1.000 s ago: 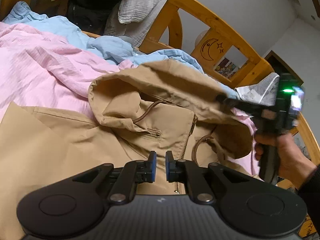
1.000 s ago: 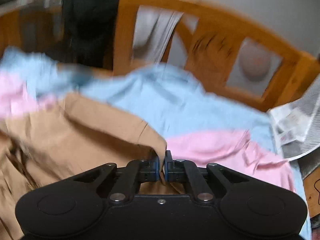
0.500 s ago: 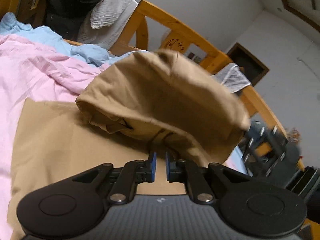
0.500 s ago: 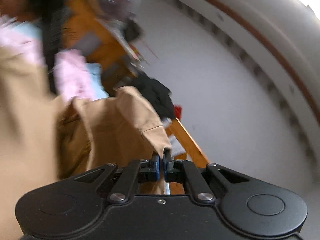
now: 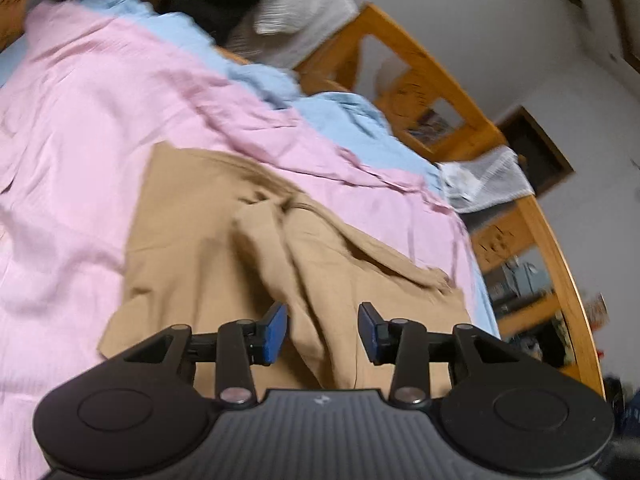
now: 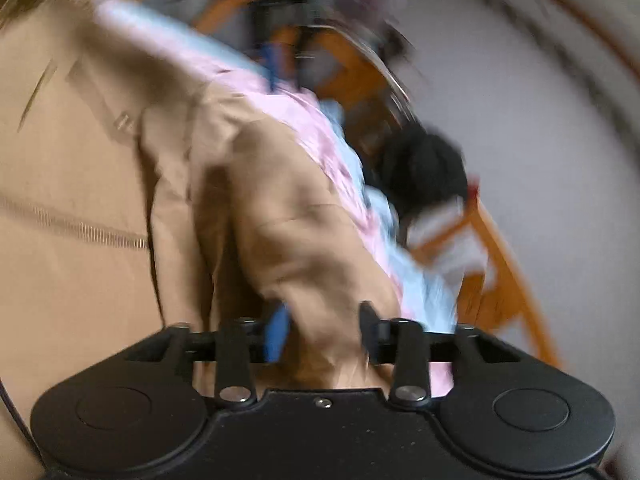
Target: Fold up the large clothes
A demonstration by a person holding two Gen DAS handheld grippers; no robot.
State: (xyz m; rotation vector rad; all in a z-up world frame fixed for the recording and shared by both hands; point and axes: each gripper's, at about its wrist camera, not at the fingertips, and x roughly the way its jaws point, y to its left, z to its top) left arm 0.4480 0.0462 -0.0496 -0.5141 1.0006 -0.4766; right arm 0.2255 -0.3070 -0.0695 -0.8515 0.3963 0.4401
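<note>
A tan jacket (image 5: pixel 224 248) lies folded over on the pink bedsheet (image 5: pixel 80 128). My left gripper (image 5: pixel 322 332) is open just above the jacket's near part, its blue pads apart with tan cloth showing between them. In the blurred right wrist view the same tan jacket (image 6: pixel 120 184) fills the left half, with a zipper line across it. My right gripper (image 6: pixel 324 334) is open over a fold of the jacket. Neither gripper holds cloth.
A light blue sheet (image 5: pixel 340 120) lies beyond the pink one. A wooden bed frame (image 5: pixel 432 60) curves along the far and right side. Dark and grey clothes (image 5: pixel 280 4) hang over its rail. A grey-white cloth (image 5: pixel 484 180) rests on the frame at right.
Both grippers were shut on the jacket and carried its hooded part over. Now both are open and the jacket lies flat, folded on itself.
</note>
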